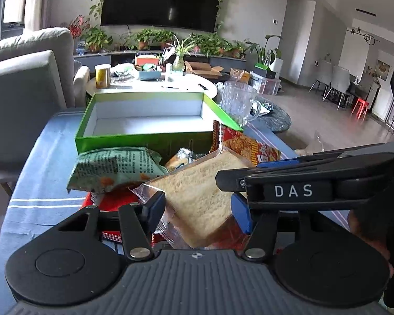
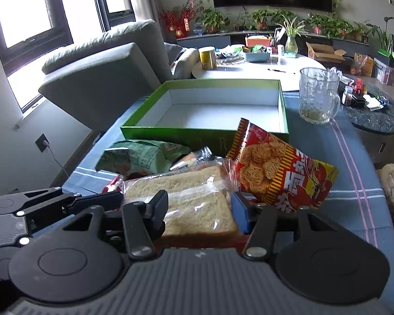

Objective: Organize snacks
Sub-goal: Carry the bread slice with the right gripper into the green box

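A pile of snacks lies on the blue cloth in front of an empty green box (image 1: 144, 139) (image 2: 205, 131). A wrapped slice of bread (image 1: 197, 194) (image 2: 194, 199) lies on top, with a green packet (image 1: 113, 168) (image 2: 139, 157) to its left and a red noodle-snack bag (image 1: 247, 144) (image 2: 278, 173) to its right. My left gripper (image 1: 199, 210) is open, its fingers on either side of the bread. My right gripper (image 2: 199, 210) is open too, astride the same slice. The right gripper crosses the left wrist view (image 1: 302, 183).
A glass pitcher (image 1: 239, 102) (image 2: 317, 94) stands right of the box. A grey sofa (image 2: 105, 65) is at the left. A white coffee table (image 2: 249, 71) with a yellow can and a tray is behind. A dark round table (image 2: 375, 113) is at the right.
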A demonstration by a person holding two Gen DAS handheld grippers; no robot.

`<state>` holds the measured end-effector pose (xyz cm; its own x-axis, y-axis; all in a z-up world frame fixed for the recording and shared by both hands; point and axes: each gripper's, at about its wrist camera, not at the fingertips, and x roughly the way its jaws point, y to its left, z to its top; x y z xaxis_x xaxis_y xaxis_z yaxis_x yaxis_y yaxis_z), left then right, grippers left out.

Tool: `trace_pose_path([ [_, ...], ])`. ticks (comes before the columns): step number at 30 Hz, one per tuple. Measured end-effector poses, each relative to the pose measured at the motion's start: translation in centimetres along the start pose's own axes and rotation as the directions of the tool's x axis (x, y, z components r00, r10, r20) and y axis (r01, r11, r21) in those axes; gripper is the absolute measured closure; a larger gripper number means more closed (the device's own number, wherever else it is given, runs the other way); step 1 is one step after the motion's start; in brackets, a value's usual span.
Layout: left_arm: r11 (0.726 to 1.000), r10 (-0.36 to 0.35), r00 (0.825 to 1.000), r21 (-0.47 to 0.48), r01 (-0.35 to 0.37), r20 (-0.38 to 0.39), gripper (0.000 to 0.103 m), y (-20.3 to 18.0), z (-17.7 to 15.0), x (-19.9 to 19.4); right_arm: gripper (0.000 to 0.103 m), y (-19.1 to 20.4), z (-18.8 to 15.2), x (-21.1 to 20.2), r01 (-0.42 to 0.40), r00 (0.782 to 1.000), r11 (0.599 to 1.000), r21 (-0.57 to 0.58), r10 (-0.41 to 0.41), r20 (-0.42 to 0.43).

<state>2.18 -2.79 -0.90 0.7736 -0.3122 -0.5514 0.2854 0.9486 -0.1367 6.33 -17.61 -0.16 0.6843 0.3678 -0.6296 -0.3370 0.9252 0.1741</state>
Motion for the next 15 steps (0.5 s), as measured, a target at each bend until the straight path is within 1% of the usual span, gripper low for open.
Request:
trace_pose_path([
  [9, 1.000, 0.015, 0.998, 0.026, -0.017, 0.064, 0.050, 0.3, 1.4, -1.8, 0.022, 0.7, 1.0, -1.4, -0.022, 0.998, 1.000, 0.011, 0.021, 0.059],
  [12, 0.998, 0.040, 0.995, 0.047, -0.044, 0.090, 0.050, 0.7, 2.6, -1.8, 0.022, 1.0, 2.2, -1.1, -0.033, 0.997, 0.999, 0.016, 0.031, 0.075],
  [15, 0.993, 0.083, 0.988, 0.078, -0.093, 0.127, 0.050, 1.3, 4.2, -1.5, 0.022, 1.4, 4.0, -0.3, -0.055, 0.994, 0.998, 0.029, 0.052, 0.098],
])
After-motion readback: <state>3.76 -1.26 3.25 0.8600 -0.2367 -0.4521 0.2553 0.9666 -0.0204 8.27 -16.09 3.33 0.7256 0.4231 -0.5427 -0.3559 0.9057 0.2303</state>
